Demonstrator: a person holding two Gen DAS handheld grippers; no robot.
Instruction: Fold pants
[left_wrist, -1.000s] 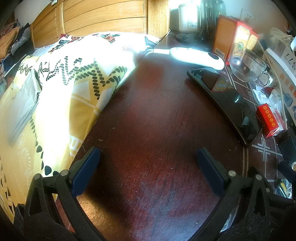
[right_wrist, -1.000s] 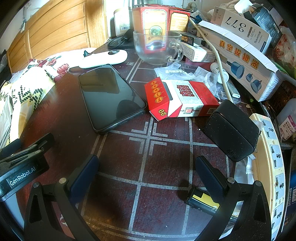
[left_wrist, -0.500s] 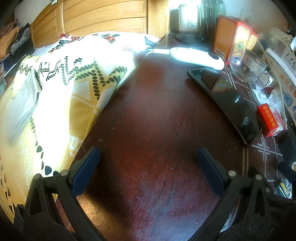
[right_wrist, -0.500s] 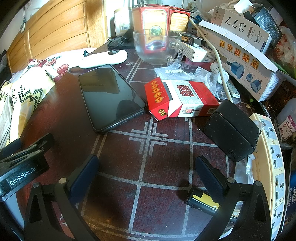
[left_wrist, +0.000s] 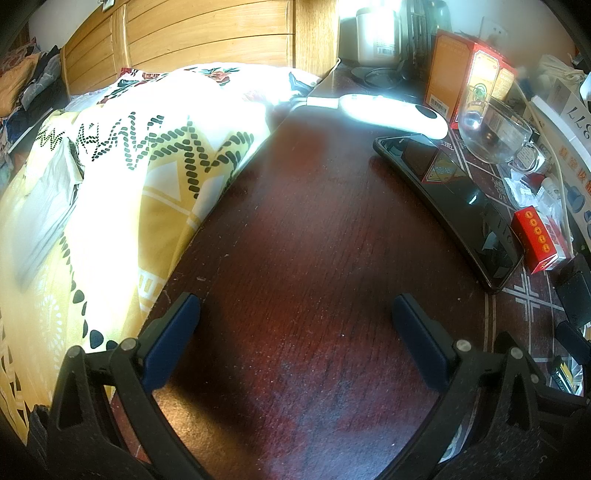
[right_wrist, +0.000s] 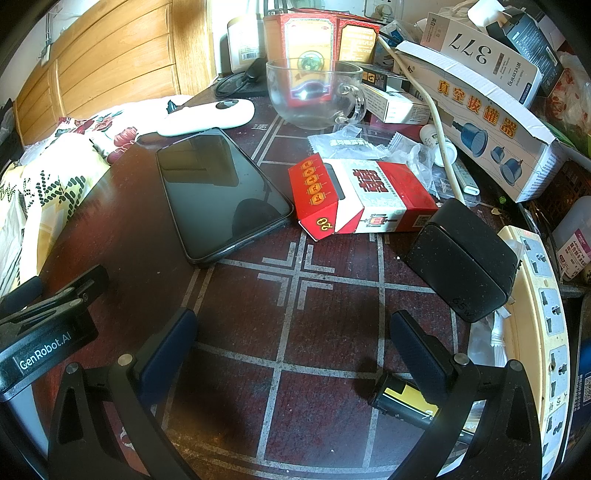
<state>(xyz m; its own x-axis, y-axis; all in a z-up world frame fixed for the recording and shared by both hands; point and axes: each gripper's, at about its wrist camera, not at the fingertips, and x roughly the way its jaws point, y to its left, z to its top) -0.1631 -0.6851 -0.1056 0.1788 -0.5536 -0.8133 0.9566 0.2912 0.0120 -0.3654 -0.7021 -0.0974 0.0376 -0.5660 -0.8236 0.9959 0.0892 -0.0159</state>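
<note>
A grey garment (left_wrist: 44, 206), the only cloth that could be the pants, lies flat on the yellow patterned bedspread (left_wrist: 122, 192) at the far left of the left wrist view. My left gripper (left_wrist: 295, 310) rests low over the dark red tabletop (left_wrist: 314, 221), open, with nothing between its blue pads, well right of the garment. Over the tiled part of the table (right_wrist: 295, 332) my right gripper (right_wrist: 291, 321) is open and empty too. No garment shows in the right wrist view, where the left gripper's black body sits at the lower left.
The table is crowded on its right side: a black phone (right_wrist: 218, 192), a red box (right_wrist: 358, 199), a glass cup (right_wrist: 314, 96), a white handset (right_wrist: 207, 118), a black charger (right_wrist: 461, 262), a power strip (right_wrist: 539, 332) and stacked cartons (right_wrist: 480, 92). A wooden headboard (left_wrist: 207, 33) stands behind the bed.
</note>
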